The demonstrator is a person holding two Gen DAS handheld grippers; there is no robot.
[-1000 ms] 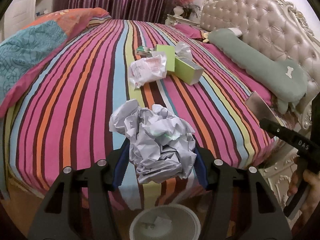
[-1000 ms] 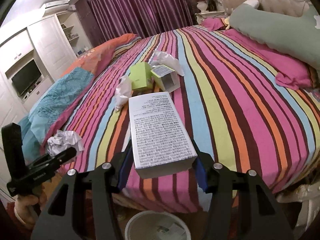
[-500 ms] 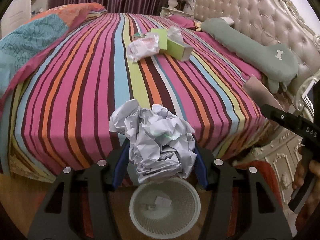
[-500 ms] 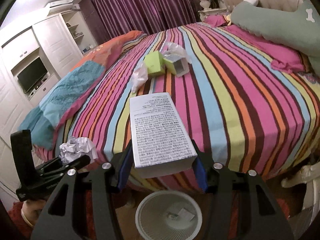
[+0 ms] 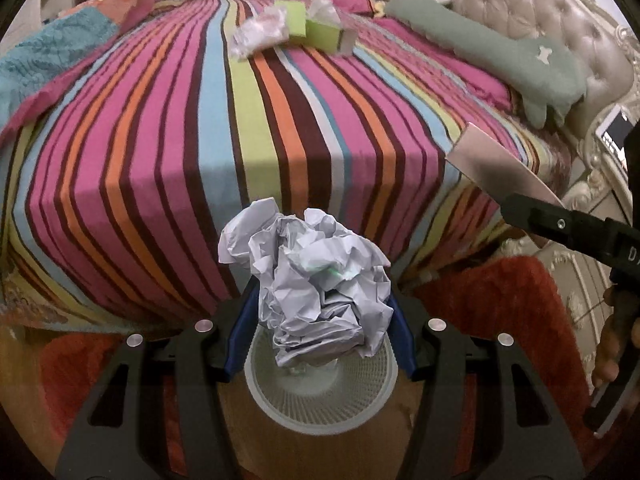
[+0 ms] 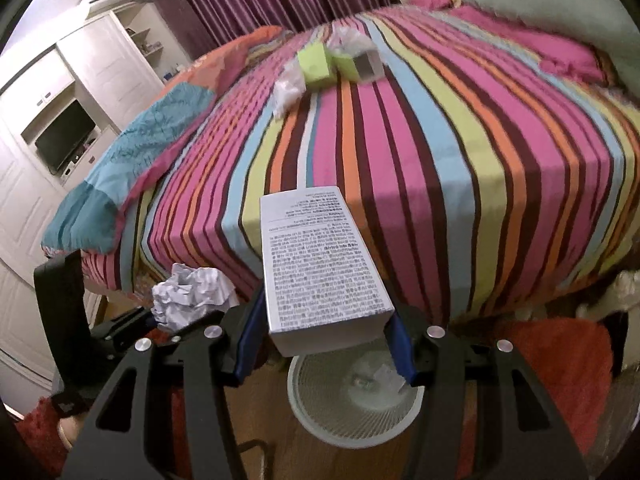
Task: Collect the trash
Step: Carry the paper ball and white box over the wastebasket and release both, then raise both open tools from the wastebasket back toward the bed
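Right now I hold a gripper in each hand at the near foot of a bed [image 5: 160, 128] covered in a bright striped sheet. My left gripper [image 5: 318, 316] is clenched around a crumpled ball of white paper [image 5: 316, 276]; its blue-lined fingers [image 5: 240, 332] press against both sides of the wad, spread only as wide as the paper itself. Directly below the wad, on the wooden floor, stands a round white mesh wastebasket [image 5: 320, 412], seen from above.

My right gripper [image 6: 326, 340] is clamped on a white printed box [image 6: 320, 256], gripping its near end from both sides while the rest of the box juts away from me toward the bed. The same wastebasket [image 6: 352, 412] sits below and slightly right of the box, with small scraps lying in its bottom. In the right wrist view, the left gripper and its paper ball [image 6: 192, 296] appear at the left, beside the bed's corner.

More trash lies far up on the bed: a crumpled plastic wrapper [image 5: 260, 36] and two lime-green boxes [image 5: 324, 34], close together. A red rug [image 5: 500, 312] lies on the floor to the right.
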